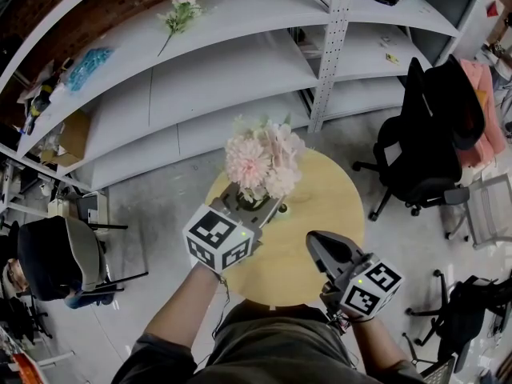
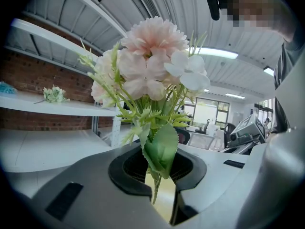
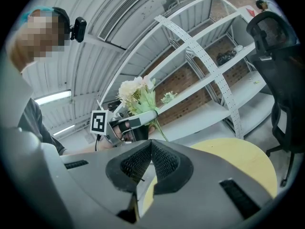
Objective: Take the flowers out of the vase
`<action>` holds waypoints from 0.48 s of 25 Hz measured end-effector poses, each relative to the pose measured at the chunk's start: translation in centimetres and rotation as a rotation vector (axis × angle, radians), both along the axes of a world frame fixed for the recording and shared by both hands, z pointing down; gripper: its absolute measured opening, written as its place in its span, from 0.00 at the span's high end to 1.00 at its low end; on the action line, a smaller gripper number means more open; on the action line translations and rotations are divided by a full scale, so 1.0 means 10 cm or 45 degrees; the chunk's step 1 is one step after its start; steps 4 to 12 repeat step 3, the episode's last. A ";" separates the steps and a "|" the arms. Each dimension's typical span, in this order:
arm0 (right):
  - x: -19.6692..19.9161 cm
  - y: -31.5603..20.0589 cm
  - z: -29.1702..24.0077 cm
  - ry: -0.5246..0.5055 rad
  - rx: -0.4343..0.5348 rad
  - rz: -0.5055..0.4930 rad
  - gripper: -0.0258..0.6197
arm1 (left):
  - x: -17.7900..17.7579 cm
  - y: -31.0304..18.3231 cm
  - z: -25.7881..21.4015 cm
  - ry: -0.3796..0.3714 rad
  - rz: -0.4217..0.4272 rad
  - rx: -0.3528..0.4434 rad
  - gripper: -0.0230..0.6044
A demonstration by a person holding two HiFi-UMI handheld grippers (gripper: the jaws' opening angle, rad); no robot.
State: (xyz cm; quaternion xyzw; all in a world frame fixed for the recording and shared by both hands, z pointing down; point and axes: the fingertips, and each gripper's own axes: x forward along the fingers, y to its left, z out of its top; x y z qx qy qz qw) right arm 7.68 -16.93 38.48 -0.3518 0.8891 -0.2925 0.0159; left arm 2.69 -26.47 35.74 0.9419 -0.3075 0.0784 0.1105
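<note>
Two claws are showing in the head view, both hanging over a round yellow table (image 1: 320, 206) at the centre of the frame. The left claw (image 1: 250, 205) is gripping the flowers (image 1: 264, 162), a bunch of pale pink blooms with green leaves, which is standing upright just above the claw, over the table's upper left edge. In the left gripper view the left claw (image 2: 159, 171) is pinching the green stems between its dark ribbed pads (image 2: 126, 168), with one broad serrated leaf hanging down across the gap and the flowers (image 2: 152, 61) filling the upper middle of the frame. The right claw (image 1: 318, 246) is sitting at the table's lower right, well apart from the bunch, and its marker cube (image 1: 372, 288) is facing up toward the camera. In the right gripper view the right claw (image 3: 151, 160) is showing its two pads pressed together with nothing between them; beyond it, left of centre, the left claw (image 3: 128, 123) is holding the flowers (image 3: 138, 93) up, and the table (image 3: 238, 161) is lying at lower right. A separate spray of pale flowers (image 1: 180, 13) is lying on the upper white shelf (image 1: 240, 14) at the top of the head view. A black office chair (image 1: 416, 142) is standing right of the table.
</note>
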 end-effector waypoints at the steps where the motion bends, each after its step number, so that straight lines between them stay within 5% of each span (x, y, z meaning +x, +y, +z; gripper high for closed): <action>1: -0.01 0.00 0.00 0.001 0.000 0.000 0.94 | 0.00 0.00 0.00 0.001 0.001 0.000 0.84; 12: -0.01 -0.01 0.01 0.002 -0.001 0.000 0.94 | -0.01 -0.01 0.01 0.002 0.002 0.000 0.84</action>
